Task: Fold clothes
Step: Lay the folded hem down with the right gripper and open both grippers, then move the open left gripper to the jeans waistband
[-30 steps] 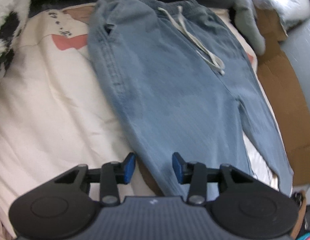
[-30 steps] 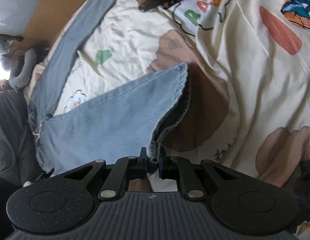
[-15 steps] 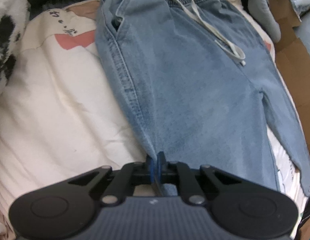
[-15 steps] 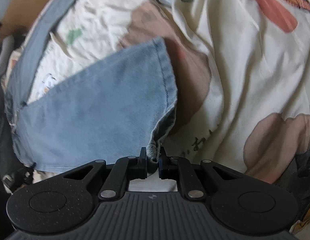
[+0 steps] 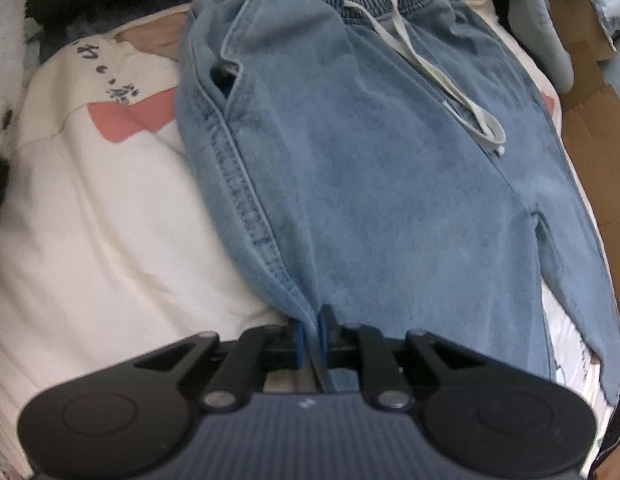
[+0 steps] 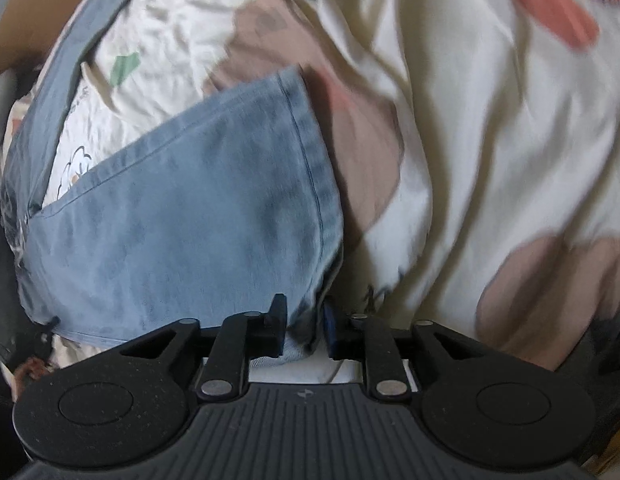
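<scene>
Light-blue jeans (image 5: 390, 168) lie spread flat on the cream printed bedsheet (image 5: 93, 216), elastic waistband at the far end, and the pale drawstring (image 5: 442, 76) trails across the front toward the right leg. At the near end of the jeans, the left gripper (image 5: 310, 334) has the stitched side seam pinched between its blue pads; the jaws are easing apart by a sliver, but denim still fills the narrow gap and the pads press on it. A fluffy black-and-white throw (image 5: 5, 92) sits left of the jeans, brown cardboard (image 5: 598, 128) to their right.

Over on the right wrist view, the jeans' hemmed leg end (image 6: 310, 152) lies on the sheet. The right gripper (image 6: 305, 330) is opening, its jaws clearly parted, with the hem corner loose between them.
</scene>
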{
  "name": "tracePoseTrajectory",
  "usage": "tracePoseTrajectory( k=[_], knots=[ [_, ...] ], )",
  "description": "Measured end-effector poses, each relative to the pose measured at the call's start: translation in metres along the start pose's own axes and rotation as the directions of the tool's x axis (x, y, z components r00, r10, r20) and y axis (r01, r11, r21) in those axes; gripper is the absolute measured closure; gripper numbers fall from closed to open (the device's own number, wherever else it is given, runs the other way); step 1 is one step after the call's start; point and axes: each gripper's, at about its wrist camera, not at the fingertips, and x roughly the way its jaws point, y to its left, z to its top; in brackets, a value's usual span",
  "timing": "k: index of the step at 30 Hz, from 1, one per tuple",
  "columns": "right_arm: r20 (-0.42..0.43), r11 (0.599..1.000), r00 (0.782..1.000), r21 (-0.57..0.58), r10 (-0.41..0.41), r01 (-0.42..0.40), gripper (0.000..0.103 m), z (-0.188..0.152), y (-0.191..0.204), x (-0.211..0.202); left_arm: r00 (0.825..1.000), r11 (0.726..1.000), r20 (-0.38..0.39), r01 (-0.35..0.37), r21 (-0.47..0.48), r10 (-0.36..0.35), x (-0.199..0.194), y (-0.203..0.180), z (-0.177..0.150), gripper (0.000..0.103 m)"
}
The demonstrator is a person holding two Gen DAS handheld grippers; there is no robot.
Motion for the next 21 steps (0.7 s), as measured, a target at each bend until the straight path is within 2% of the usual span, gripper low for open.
tracePoseTrajectory(
  k=[2,3,4,5,9,13,14,15,17,19,21],
  knots=[
    [0.034,0.999,0.999,-0.04,-0.015,0.016,0.063,0.009,0.004,-0.006,1.0,1.0,0.015,0.006,-0.011,-0.006,-0.008,0.005,0.0,0.087],
    [0.052,0.998,0.998,-0.057,-0.019,0.022,0.062,0.014,0.006,-0.008,0.999,1.0,0.033,0.003,-0.017,-0.002,-0.011,0.008,0.0,0.083],
    [0.067,0.997,0.998,-0.068,-0.022,0.027,0.062,0.019,0.007,-0.009,0.999,1.0,0.052,-0.006,-0.024,0.007,-0.014,0.011,0.001,0.073],
    [0.082,0.996,0.996,-0.079,-0.027,0.033,0.062,0.025,0.01,-0.009,0.998,0.999,0.066,-0.009,-0.032,0.011,-0.015,0.014,0.002,0.068],
    [0.131,0.991,0.991,-0.125,-0.036,0.053,0.062,0.053,0.026,-0.003,0.996,0.998,0.092,-0.007,-0.064,0.013,-0.013,0.025,0.01,0.068],
    [0.174,0.979,0.983,-0.177,-0.067,0.098,0.062,0.074,0.04,0.006,0.994,0.996,0.099,-0.038,-0.076,0.045,-0.005,0.024,0.027,0.072],
    [0.182,0.977,0.98,-0.185,-0.074,0.108,0.062,0.079,0.043,0.009,0.993,0.996,0.102,-0.046,-0.08,0.055,-0.004,0.024,0.031,0.087],
    [0.19,0.974,0.978,-0.194,-0.082,0.119,0.062,0.083,0.045,0.012,0.99,0.992,0.11,-0.072,-0.102,0.084,-0.003,0.025,0.034,0.094],
    [0.206,0.959,0.971,-0.227,-0.125,0.172,0.063,0.089,0.052,0.018,0.984,0.983,0.12,-0.114,-0.141,0.131,-0.002,0.028,0.037,0.095],
    [0.215,0.934,0.956,-0.256,-0.197,0.25,0.063,0.092,0.058,0.027,0.98,0.981,0.109,-0.152,-0.118,0.165,0.001,0.023,0.039,0.094],
    [0.205,0.926,0.951,-0.252,-0.233,0.281,0.064,0.095,0.057,0.033,0.975,0.976,0.094,-0.191,-0.101,0.2,-0.001,0.017,0.041,0.092]
  ],
)
